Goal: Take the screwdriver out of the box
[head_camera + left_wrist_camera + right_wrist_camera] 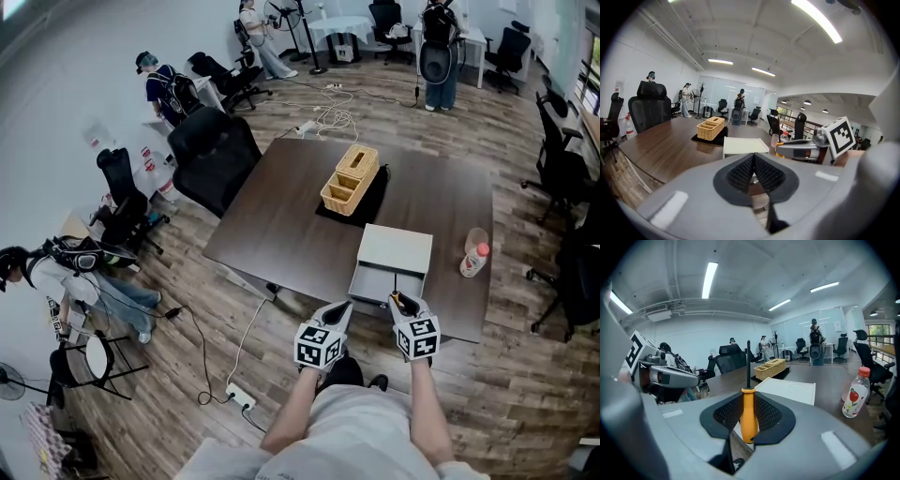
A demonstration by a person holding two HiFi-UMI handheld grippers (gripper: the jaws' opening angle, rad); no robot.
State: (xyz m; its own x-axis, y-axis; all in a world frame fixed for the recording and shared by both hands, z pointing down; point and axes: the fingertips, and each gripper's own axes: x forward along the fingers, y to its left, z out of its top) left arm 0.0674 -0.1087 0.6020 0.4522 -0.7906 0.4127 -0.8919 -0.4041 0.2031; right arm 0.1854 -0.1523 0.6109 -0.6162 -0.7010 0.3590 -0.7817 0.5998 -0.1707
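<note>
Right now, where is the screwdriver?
The screwdriver is clamped by its orange handle in the right gripper, with its shaft sticking out beyond the jaws. It is at the near edge of the table, just in front of the white box.

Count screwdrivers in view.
1 screwdriver, clamped in the right gripper, in front of the box. More could be hidden inside its drawer, which isn't fully visible.

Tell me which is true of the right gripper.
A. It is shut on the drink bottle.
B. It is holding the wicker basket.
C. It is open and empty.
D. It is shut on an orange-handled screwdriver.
D: in the right gripper view the right gripper has its jaws closed on the orange handle of the screwdriver, whose dark shaft points up.
</note>
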